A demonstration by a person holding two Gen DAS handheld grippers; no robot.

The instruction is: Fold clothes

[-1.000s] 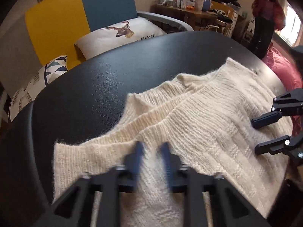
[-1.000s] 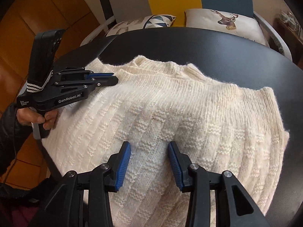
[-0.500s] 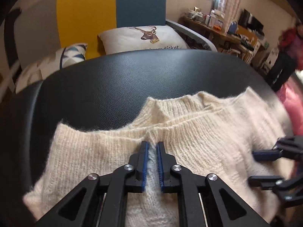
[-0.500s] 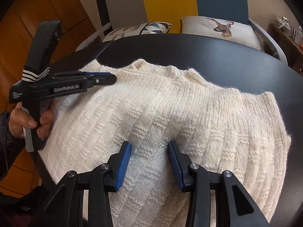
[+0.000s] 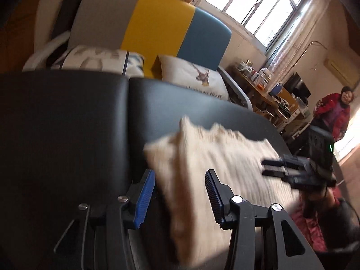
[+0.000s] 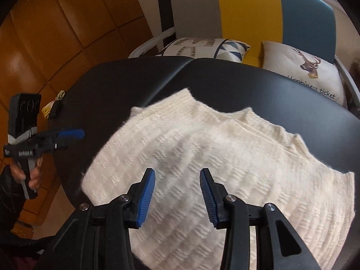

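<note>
I am seeing the sweater (image 6: 202,157) lying on the table (image 6: 247,85); behind the table, two pillows (image 6: 303,72) are sitting side by side on the sofa (image 6: 247,11).

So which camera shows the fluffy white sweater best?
The right wrist view. There the sweater lies sharp and almost whole on the black table, knit pattern clear. In the left wrist view it is blurred, seen edge-on, partly hidden by the left gripper.
</note>
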